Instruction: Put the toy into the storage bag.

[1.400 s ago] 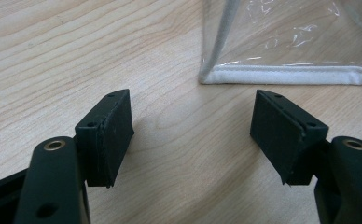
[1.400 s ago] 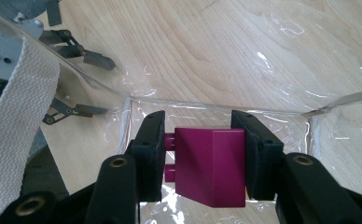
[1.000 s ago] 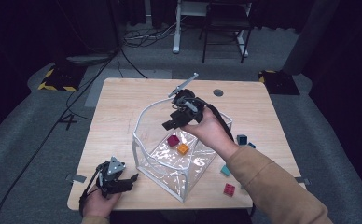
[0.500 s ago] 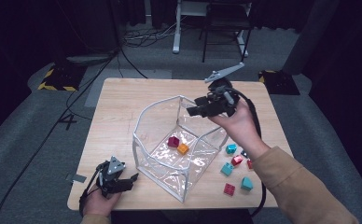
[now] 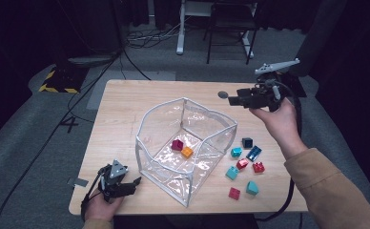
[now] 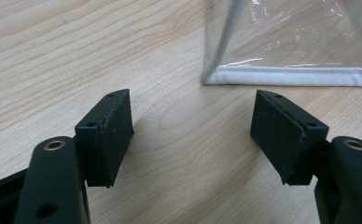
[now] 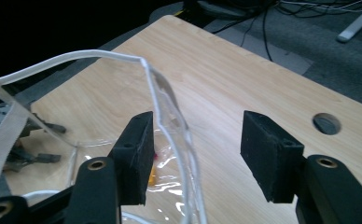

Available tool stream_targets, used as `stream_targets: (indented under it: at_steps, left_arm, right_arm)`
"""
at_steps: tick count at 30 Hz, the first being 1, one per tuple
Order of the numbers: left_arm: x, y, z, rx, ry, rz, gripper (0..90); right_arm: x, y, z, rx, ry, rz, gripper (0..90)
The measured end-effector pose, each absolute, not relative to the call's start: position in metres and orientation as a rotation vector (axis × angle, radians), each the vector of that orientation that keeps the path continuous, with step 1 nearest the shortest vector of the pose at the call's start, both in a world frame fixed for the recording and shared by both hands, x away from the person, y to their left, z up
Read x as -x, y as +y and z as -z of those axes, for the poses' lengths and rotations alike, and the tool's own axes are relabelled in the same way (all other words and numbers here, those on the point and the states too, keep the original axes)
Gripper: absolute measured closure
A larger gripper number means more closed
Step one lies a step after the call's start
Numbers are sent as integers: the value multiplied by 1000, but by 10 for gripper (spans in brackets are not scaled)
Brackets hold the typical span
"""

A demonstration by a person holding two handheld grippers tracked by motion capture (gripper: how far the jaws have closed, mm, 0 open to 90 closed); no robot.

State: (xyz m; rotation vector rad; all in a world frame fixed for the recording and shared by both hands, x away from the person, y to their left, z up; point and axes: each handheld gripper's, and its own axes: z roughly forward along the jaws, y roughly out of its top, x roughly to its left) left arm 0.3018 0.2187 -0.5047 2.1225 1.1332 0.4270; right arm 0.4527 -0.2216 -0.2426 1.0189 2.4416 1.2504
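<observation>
Right gripper [image 5: 236,100] raised beyond the clear bin [image 5: 185,143] – jaws apart, just been opening, empty, left gripper [image 5: 130,183] resting jaws apart at the bin's near corner, coloured blocks [image 5: 244,164] scattered beside the bin on the table [image 5: 126,109].

Two blocks [image 5: 182,148] in clear bin [image 5: 160,161] mid-table [image 5: 126,102]; loose blocks [image 5: 244,164] right of bin
</observation>
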Motion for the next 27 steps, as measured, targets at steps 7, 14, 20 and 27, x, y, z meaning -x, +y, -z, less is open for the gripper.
stream_targets:
  at_steps: [7, 14, 20, 27]
  left_arm:
    - [-302, 219, 505, -2123, 1133, -427, 301]
    - [-302, 219, 505, -2122, 1133, -427, 300]
    - [-302, 219, 505, -2122, 1134, -429, 300]
    - [-302, 219, 505, -2121, 1135, -428, 301]
  right_arm:
    - [-459, -253, 242, -1096, 2375, -1238, 449]
    - [-465, -280, 251, -1151, 2331, -1205, 431]
    - [-468, -297, 266, -1166, 2313, -1200, 430]
    - [-472, -307, 295, -1217, 2311, -1168, 430]
